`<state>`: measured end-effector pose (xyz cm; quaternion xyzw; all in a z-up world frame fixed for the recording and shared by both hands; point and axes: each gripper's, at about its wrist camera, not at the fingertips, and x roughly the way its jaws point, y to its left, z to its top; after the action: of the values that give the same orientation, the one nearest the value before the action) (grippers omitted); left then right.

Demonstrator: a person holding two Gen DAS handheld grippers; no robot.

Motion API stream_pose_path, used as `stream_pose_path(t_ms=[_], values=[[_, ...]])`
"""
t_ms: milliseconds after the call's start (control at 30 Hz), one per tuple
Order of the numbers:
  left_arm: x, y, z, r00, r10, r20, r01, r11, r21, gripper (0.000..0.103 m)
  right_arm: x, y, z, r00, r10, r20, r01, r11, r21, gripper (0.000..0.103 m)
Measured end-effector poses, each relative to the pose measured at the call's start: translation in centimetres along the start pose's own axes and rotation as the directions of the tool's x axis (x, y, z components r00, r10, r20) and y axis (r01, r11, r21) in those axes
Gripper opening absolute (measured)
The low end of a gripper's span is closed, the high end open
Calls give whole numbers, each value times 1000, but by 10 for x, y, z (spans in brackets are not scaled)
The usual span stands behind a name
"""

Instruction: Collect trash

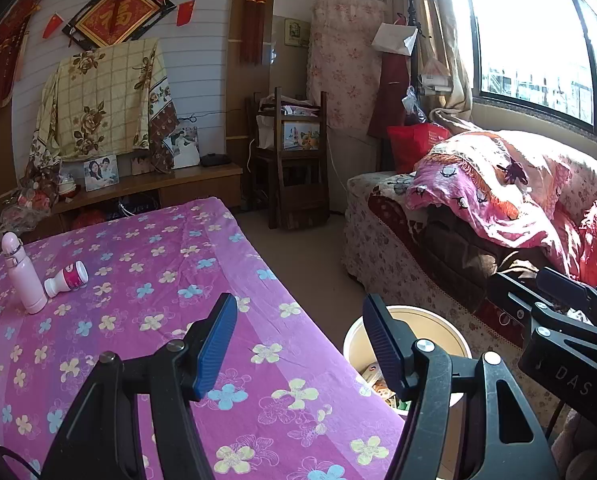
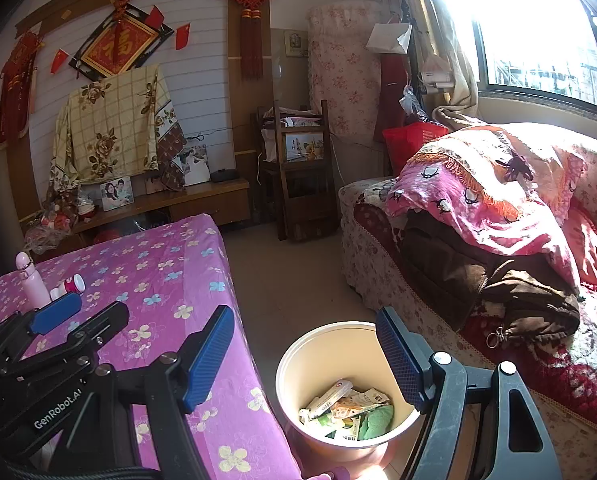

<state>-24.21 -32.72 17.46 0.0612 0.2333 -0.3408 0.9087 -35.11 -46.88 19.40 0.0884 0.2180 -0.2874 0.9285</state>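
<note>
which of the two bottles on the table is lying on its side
The small white bottle with the pink label lies on its side. The taller pale pink bottle right beside it stands upright, with its cap on.

My left gripper (image 1: 300, 344): matte black plastic frame, scuffed, with triangular cut-outs in the arms. Fingers carry blue ribbed pads (image 1: 214, 346), each on a black bracket with a silver round-head screw at the pivot. My right gripper (image 2: 306, 354) is the same build, same blue pads (image 2: 208, 358). White "GenRobot.AI" lettering on the left unit's body in the right wrist view; embossed "DAS" on the right unit's side in the left wrist view.
</note>
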Motion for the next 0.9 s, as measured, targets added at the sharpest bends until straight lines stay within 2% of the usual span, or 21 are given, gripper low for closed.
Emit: stream_pose_path(t_ms=[900], values=[[3, -3, -6, 1000, -17, -17, 17, 1000, 9, 66, 3, -1, -2, 1000, 0, -9, 0, 1000, 0, 77]])
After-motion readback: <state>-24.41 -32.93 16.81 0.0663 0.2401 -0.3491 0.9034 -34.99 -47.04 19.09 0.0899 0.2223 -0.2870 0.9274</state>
